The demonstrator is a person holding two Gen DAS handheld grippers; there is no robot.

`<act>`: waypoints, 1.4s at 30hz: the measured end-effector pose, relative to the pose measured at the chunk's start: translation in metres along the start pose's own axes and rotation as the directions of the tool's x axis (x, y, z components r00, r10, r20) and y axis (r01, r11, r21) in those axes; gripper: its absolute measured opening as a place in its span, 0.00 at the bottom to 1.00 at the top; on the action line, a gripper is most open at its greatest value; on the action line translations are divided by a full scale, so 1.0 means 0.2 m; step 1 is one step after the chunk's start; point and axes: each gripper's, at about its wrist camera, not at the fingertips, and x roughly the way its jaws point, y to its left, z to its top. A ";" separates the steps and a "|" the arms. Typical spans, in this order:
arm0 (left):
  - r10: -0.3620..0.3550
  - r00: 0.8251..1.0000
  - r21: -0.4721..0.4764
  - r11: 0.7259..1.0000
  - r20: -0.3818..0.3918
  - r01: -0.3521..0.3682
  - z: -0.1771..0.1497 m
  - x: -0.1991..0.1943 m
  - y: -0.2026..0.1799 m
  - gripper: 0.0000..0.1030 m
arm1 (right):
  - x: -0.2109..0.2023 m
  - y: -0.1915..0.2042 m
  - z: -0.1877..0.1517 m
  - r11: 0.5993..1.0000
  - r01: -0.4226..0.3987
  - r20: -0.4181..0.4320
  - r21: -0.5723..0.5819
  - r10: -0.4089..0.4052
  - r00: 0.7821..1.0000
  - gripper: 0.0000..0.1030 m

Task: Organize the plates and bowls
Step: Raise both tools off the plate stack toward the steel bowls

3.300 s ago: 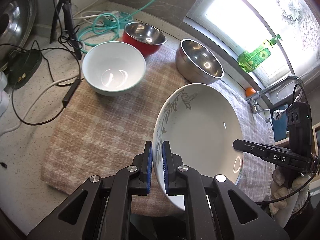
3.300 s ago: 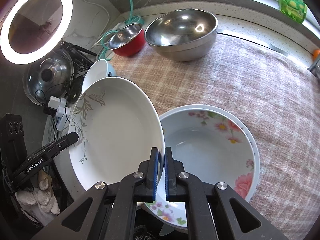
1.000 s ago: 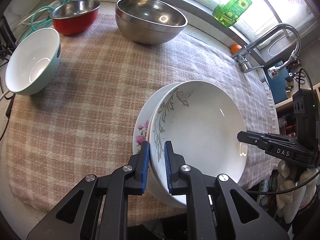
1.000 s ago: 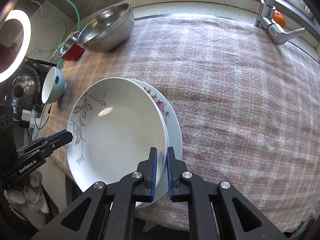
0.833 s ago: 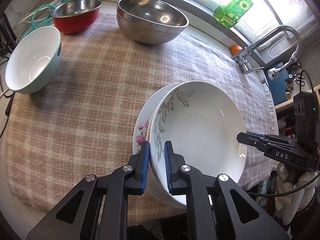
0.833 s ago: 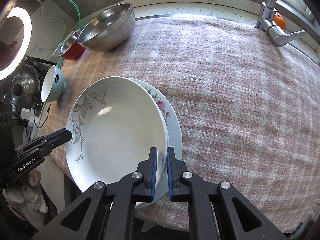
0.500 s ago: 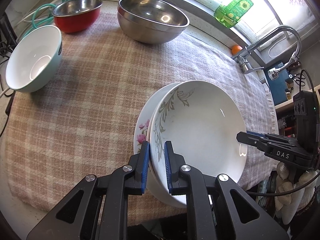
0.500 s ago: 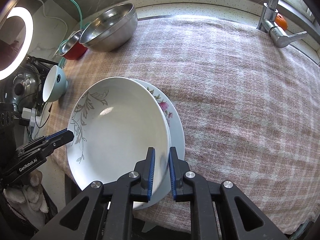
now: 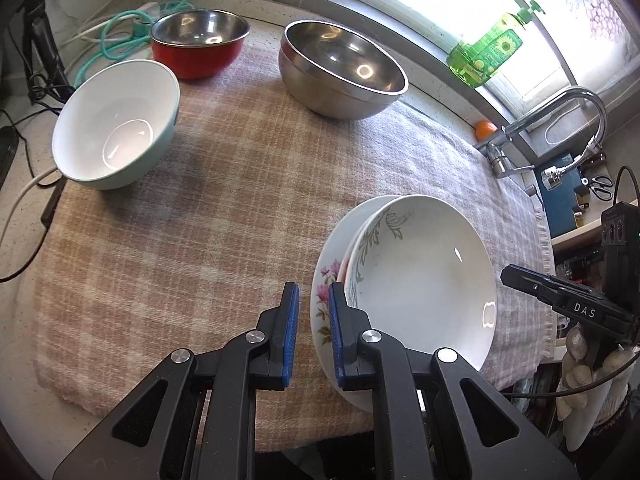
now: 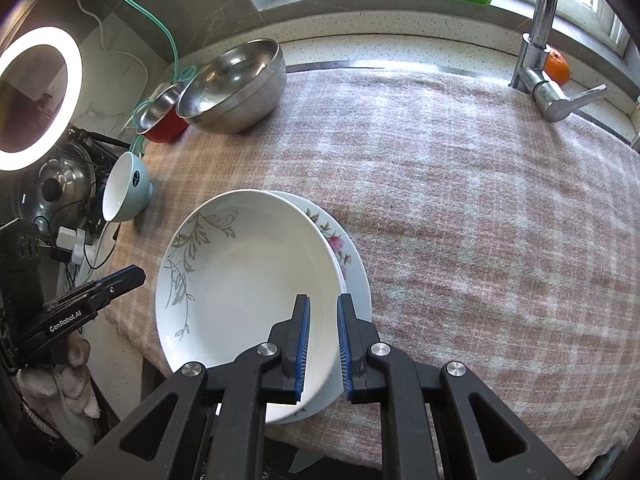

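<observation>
Pale-green bowl point(image 9: 116, 124) tilts at the left edge of the cloth-covered bench point(image 9: 240, 200), with a red bowl point(image 9: 196, 60) and a steel bowl point(image 9: 340, 72) along the far edge. At the near edge the leaf-patterned plate point(image 9: 424, 280) lies in the floral plate point(image 9: 324, 312). The left gripper point(image 9: 313, 332) sits by their left rim, jaws slightly apart and gripping nothing. The right gripper point(image 10: 323, 344) straddles the leaf-patterned plate's near rim, pads not pressing it.
</observation>
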 end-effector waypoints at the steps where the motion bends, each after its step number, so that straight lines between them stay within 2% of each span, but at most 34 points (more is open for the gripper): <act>1: 0.003 1.000 -0.002 1.000 0.004 -0.003 0.00 -0.01 0.01 0.11 | -0.01 0.01 0.01 1.000 0.000 0.009 -0.005 0.001 1.000 0.13; 13: 0.026 0.998 -0.045 0.999 0.061 -0.023 0.06 -0.09 0.11 0.11 | -0.10 0.09 0.10 0.998 -0.045 0.100 -0.039 0.048 0.994 0.13; 25: 0.058 0.990 -0.046 0.998 0.129 -0.053 0.17 -0.13 0.16 0.11 | -0.11 0.13 0.25 0.996 -0.052 0.133 -0.073 0.062 0.989 0.13; 34: 0.025 0.989 -0.023 1.000 0.148 -0.022 0.30 -0.14 0.12 0.12 | -0.12 0.14 0.36 0.995 -0.076 0.137 -0.060 0.084 0.987 0.13; 38: 0.011 0.990 -0.022 1.000 0.142 -0.007 0.32 -0.15 0.12 0.15 | -0.13 0.15 0.38 0.992 -0.115 0.135 -0.049 0.121 0.983 0.15; 42: 0.005 0.990 -0.032 0.999 0.138 -0.001 0.33 -0.16 0.14 0.15 | -0.15 0.19 0.40 0.992 -0.113 0.140 -0.064 0.121 0.983 0.15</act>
